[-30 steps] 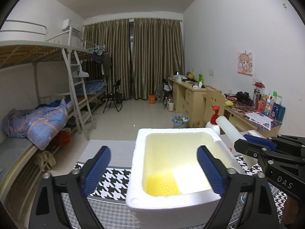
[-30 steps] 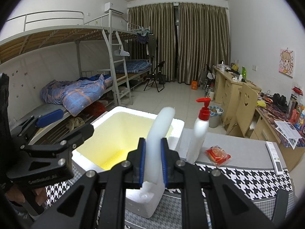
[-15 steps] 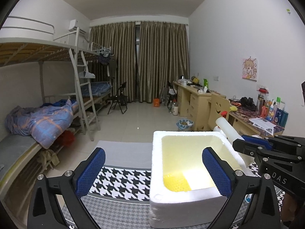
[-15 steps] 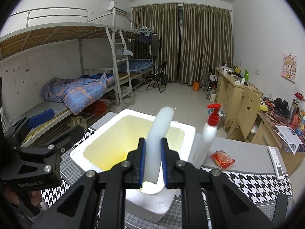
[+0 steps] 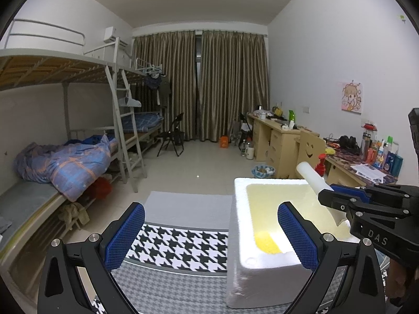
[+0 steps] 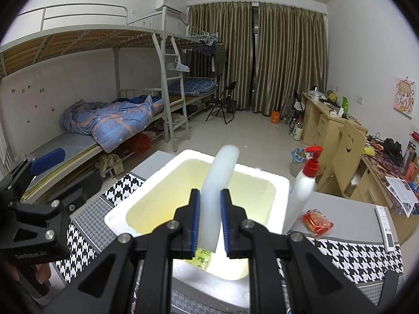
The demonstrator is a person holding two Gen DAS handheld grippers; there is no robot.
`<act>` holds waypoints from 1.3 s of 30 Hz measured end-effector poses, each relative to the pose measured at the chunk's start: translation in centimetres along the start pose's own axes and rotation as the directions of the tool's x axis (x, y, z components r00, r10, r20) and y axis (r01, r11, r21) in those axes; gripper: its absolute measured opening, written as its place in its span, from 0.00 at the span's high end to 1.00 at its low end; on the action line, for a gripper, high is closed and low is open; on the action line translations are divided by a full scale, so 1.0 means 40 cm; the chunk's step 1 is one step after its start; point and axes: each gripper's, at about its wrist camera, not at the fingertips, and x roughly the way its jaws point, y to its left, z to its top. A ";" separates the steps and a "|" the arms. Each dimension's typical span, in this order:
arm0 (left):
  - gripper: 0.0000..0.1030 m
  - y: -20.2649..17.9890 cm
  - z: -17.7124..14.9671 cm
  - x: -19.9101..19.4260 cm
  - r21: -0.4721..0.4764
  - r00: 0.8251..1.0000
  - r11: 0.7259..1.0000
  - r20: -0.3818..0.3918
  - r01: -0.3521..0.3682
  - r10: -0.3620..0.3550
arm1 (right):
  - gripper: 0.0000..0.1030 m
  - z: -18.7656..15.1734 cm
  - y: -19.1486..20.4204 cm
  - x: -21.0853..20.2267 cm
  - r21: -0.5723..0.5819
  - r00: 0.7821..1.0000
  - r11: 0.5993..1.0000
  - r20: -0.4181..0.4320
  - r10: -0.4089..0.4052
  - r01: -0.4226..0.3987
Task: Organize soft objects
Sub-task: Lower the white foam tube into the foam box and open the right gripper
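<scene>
My right gripper is shut on a white foam tube, held upright over the white foam box. The box has a yellowish inside with a yellow item on its floor. In the left wrist view the box stands at the right on the houndstooth cloth, and the right gripper holds the tube above its right rim. My left gripper is open and empty, to the left of the box.
A white pump bottle with a red top and a red packet lie right of the box on the table. A remote lies at the far right. Bunk beds and desks stand behind.
My left gripper has moved left, away from the box, which now sits at the right of its view. My right gripper has carried the tube further over the box.
</scene>
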 end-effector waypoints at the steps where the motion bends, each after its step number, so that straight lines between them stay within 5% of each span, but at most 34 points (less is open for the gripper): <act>1: 0.01 0.004 -0.001 0.000 -0.001 1.000 1.000 0.000 -0.003 0.003 | 0.82 0.002 0.004 0.003 -0.002 1.000 1.000 -0.002 -0.001 0.001; 18: 0.01 0.034 -0.022 -0.007 -0.021 0.999 0.999 -0.013 -0.040 0.040 | 0.76 0.008 0.010 0.041 0.011 0.999 1.000 -0.041 0.017 -0.017; 20: 0.01 0.034 -0.026 -0.009 -0.020 0.999 0.999 -0.014 -0.042 0.041 | 0.66 0.006 0.010 0.043 0.014 0.998 1.000 -0.049 0.028 -0.028; 22: 0.01 0.035 -0.028 -0.013 -0.024 0.999 0.999 -0.013 -0.042 0.042 | 0.39 0.005 0.015 0.038 0.009 0.998 0.999 -0.042 0.037 -0.037; 24: 0.01 0.035 -0.027 -0.009 -0.026 0.999 0.999 -0.015 -0.042 0.042 | 0.32 0.006 0.017 0.028 0.005 0.999 0.999 -0.020 0.037 -0.037; 39: 0.01 0.044 -0.038 -0.017 -0.035 0.999 0.999 -0.014 -0.040 0.040 | 0.22 -0.003 0.009 -0.018 0.000 1.000 1.000 0.012 0.021 -0.021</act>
